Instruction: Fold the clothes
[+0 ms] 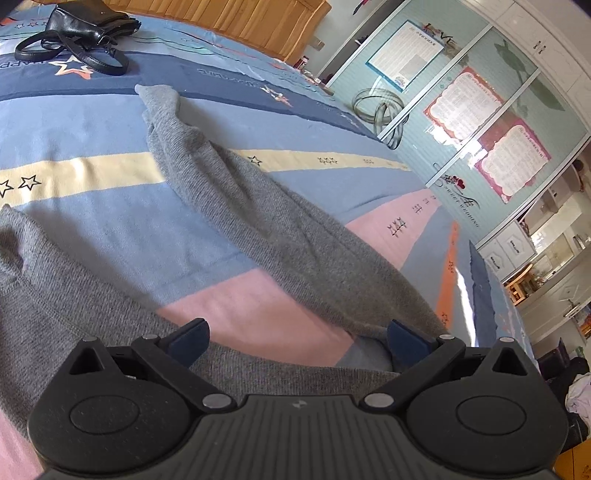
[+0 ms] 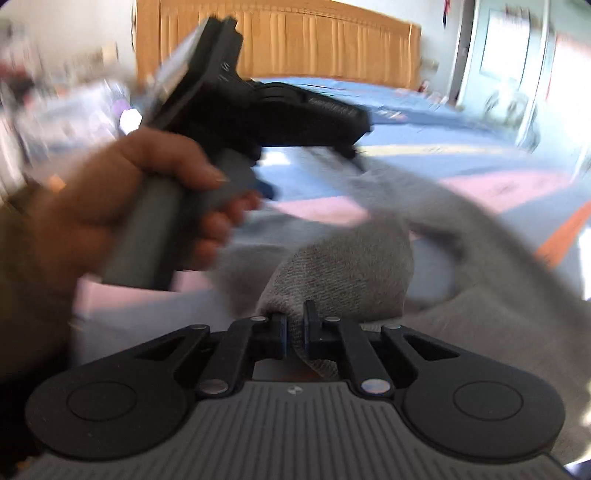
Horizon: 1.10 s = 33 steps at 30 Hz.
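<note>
A grey knitted sweater [image 1: 229, 206] is being spread over the striped bedspread [image 1: 92, 221], one sleeve running toward the black handbag [image 1: 85, 29] near the wooden headboard [image 1: 236, 18]; it is judged soft, light and limp, best taken at a hem or cuff edge. A bunched fold of it is being pinched between the nearly closed jaws of the right gripper [image 2: 294, 325], while the left gripper [image 1: 295, 336] is being held wide apart above the sweater, nothing between its fingers. Beyond the bedspread, a wardrobe [image 1: 480, 122] with posters is standing.
</note>
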Each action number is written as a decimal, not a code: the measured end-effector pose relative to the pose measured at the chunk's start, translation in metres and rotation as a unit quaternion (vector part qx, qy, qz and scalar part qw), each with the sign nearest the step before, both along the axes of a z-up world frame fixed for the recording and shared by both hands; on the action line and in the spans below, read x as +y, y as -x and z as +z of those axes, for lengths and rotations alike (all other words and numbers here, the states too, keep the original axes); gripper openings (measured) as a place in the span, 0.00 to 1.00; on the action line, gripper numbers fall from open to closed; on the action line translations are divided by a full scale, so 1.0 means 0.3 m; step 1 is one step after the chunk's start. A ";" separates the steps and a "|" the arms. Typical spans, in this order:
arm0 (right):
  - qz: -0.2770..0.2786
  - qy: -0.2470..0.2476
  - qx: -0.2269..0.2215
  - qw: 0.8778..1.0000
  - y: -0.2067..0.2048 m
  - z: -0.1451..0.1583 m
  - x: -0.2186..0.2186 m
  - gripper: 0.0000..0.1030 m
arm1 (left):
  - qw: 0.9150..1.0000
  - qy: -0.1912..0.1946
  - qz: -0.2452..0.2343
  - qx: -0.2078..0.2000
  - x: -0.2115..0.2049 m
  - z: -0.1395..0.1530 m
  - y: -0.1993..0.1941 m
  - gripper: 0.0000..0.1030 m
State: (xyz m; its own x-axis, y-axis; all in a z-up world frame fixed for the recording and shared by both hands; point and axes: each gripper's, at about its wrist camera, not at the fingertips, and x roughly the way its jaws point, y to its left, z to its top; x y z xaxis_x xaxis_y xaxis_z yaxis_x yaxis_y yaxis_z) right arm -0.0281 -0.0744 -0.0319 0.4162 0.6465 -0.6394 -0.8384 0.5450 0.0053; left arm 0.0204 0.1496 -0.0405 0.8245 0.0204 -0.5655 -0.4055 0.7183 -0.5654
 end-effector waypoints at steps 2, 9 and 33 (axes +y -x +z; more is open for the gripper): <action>-0.001 -0.010 0.029 1.000 -0.004 -0.010 -0.027 0.09 | 1.000 -0.002 -0.013 -0.006 -0.012 0.004 -0.006 0.99; -0.022 0.027 0.036 0.999 0.041 -0.119 -0.020 0.14 | 0.992 0.003 -0.119 -0.047 -0.128 0.020 -0.037 0.99; -0.387 -0.161 -0.016 0.908 -0.409 0.101 -0.804 0.87 | 0.996 -0.072 -0.050 0.012 -0.203 -0.093 -0.117 0.99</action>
